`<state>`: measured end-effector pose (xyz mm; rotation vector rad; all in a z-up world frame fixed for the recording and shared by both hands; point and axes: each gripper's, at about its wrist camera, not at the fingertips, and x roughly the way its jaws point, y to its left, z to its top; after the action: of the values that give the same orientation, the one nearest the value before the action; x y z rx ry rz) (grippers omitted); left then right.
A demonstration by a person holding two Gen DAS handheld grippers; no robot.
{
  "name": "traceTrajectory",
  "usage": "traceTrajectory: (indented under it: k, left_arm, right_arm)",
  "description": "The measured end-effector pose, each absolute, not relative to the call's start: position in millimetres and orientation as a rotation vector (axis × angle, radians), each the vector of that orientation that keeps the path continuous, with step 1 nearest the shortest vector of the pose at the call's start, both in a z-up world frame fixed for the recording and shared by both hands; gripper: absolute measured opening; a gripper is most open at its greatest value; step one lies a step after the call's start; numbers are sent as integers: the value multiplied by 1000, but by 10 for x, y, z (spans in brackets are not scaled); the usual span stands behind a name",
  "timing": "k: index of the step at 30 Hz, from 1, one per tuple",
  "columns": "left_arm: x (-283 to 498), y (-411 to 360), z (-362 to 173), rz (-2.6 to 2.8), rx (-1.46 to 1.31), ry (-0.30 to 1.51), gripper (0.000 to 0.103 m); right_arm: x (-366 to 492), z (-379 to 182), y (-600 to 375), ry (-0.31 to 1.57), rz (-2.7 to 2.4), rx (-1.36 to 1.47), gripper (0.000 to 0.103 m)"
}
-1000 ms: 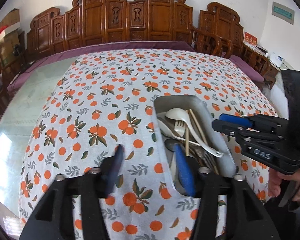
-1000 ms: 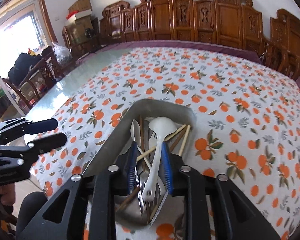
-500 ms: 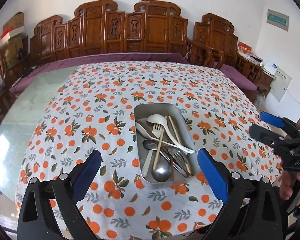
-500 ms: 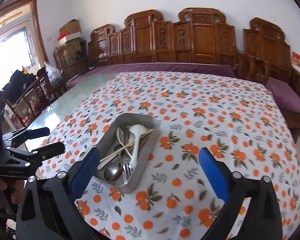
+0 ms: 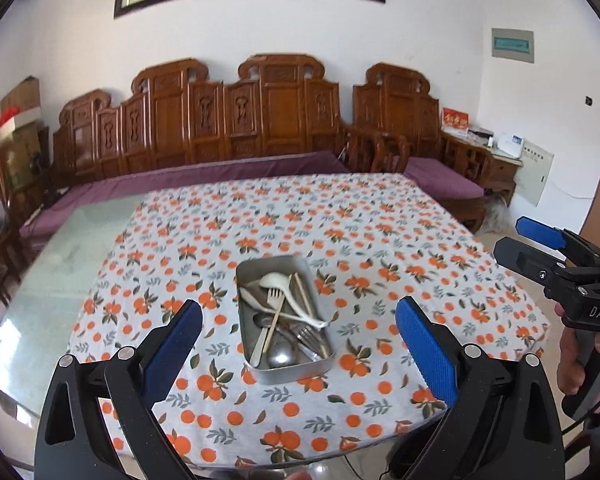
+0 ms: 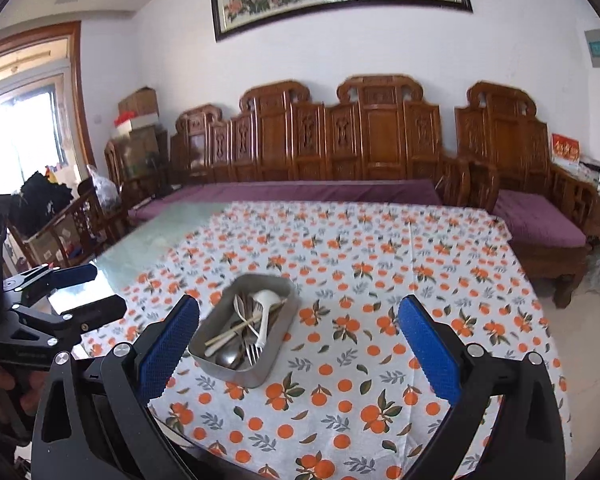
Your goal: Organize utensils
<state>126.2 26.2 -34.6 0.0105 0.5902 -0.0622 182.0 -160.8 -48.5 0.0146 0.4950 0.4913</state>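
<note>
The left gripper has its jaws spread wide with nothing clamped, its blue pads standing at the lower left and lower right of the left wrist view. The right gripper is the same in its own view, jaws wide apart and gripping nothing. Between each pair of jaws, farther off and untouched, sits the metal tray on the bench, just below the middle of the frame. In it lie the utensils in a loose heap (they cross one another): a white spoon, a pale fork, chopsticks, and metal spoons and forks toward the near end. An orange-print cloth covers most of the bench, leaving bare glass at the left. A hand holds the right gripper at the right edge of the left wrist view. Carved wooden seats line the wall in the upper half.
</note>
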Motion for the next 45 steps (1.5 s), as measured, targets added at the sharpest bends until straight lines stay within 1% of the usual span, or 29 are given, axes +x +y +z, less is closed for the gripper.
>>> traceTrajectory:
  k: [7, 13, 23, 45]
  left_arm:
    - [987, 171, -61, -61, 1, 509, 94]
    - [828, 178, 27, -60, -18, 481, 95]
    - [591, 174, 92, -81, -15, 430, 95]
    - [563, 132, 89, -79, -1, 424, 95]
  right_arm:
    - [1518, -223, -1747, 423, 475, 7, 100]
    - [1311, -136, -1832, 385, 470, -7, 100]
    - [1164, -109, -1811, 379, 514, 25, 100]
    - [1095, -123, -1751, 382, 529, 30, 100]
